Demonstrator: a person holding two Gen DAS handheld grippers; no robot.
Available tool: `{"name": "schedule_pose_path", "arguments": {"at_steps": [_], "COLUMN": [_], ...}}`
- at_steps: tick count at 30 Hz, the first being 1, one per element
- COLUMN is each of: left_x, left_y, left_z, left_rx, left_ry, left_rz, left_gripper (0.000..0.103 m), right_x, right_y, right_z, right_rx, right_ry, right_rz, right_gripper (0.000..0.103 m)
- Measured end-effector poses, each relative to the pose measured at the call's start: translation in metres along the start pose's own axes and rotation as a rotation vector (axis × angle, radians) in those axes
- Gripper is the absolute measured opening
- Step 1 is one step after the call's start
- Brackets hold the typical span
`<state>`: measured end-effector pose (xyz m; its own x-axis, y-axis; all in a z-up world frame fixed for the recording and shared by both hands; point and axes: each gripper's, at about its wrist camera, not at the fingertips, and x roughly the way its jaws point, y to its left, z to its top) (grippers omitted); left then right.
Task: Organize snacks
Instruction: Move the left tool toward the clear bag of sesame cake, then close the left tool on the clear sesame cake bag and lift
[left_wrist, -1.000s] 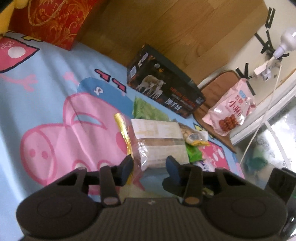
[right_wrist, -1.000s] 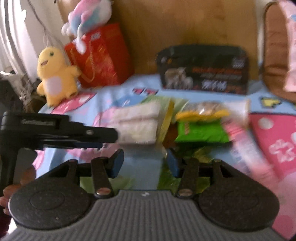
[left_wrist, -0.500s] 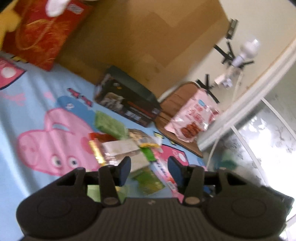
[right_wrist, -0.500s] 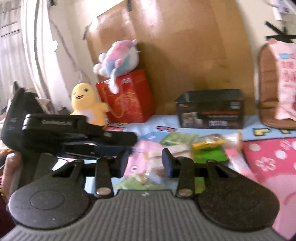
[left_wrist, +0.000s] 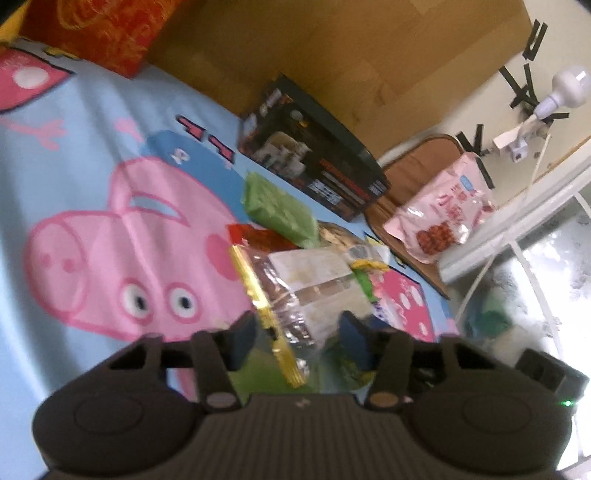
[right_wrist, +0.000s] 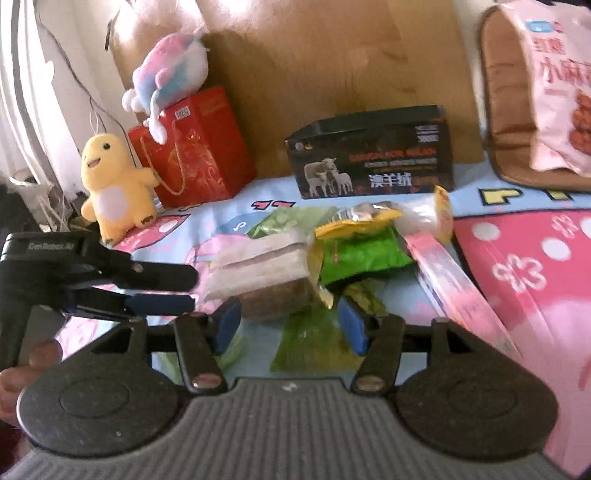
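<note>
A clear bread packet (right_wrist: 258, 273) lies on the cartoon blanket (left_wrist: 74, 155) among other snacks. The left gripper (right_wrist: 192, 288), jaws just narrowed, and the right gripper (right_wrist: 288, 325), jaws just widened, both hover at it, gripping nothing.

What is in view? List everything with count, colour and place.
sandwich packet: one, clear with gold edge, mid-mat
green packets: two, beside and behind it
yellow-topped packet: one, above the bright green
pink strip pack: one, pile's right
black box: one, back
red gift bag: one, back left
plush toys: two, yellow, pink-blue, at bag
pink snack bag: one, on brown cushion
mat: one, blue-pink
left tool: open, just closing, packet edge at tips
right tool: open, just opening, nothing between
</note>
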<state>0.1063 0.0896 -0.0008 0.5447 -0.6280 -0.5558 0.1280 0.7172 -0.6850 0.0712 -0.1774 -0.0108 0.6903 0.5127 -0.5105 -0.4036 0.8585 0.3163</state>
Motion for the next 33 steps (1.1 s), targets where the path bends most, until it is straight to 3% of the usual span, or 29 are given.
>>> {"name": "schedule_pose_path", "arguments": {"at_steps": [3,5,6,14,17,20,22,23,27,33], "left_x": [0.000,-0.008,-0.012,-0.035,-0.019,0.000,-0.007,-0.016,-0.040,-0.025], "left_y": [-0.004,-0.006,-0.008,-0.020,-0.016,-0.002,0.007,0.010,0.031,0.026], "left_z": [-0.002,-0.005,-0.006,-0.008,0.009,0.028,0.031,0.030,0.029,0.030], "left_rx": [0.008,-0.009,-0.012,-0.075,-0.106,-0.178,-0.205,-0.195,-0.196,-0.124], "left_ry": [0.000,0.007,0.008,0.021,-0.003,-0.005,-0.032,-0.061,-0.135,-0.073], "left_rz": [-0.017,-0.068,-0.089,-0.261,-0.235,-0.154,-0.146,-0.143,-0.088,-0.055], "left_gripper": [0.040,0.040,0.040,0.043,0.045,0.045,0.046,0.051,0.054,0.054], "right_x": [0.004,0.000,-0.005,-0.067,-0.066,-0.036,-0.021,-0.020,-0.039,-0.048], "right_y": [0.003,0.004,0.005,0.011,0.009,0.010,0.005,0.003,-0.008,-0.001], "right_z": [0.004,0.005,0.005,0.007,0.015,0.034,0.043,0.045,0.032,-0.001], "right_rx": [-0.008,0.012,0.023,0.151,0.196,0.155,0.150,0.158,0.153,0.047], "right_ry": [-0.005,-0.014,-0.025,-0.135,-0.171,-0.207,-0.220,-0.237,-0.260,-0.146], "right_rz": [0.023,0.043,0.053,0.120,0.131,0.017,-0.059,-0.089,-0.068,-0.053], "right_gripper": [0.062,0.058,0.054,0.054,0.059,0.062,0.062,0.062,0.063,0.064]}}
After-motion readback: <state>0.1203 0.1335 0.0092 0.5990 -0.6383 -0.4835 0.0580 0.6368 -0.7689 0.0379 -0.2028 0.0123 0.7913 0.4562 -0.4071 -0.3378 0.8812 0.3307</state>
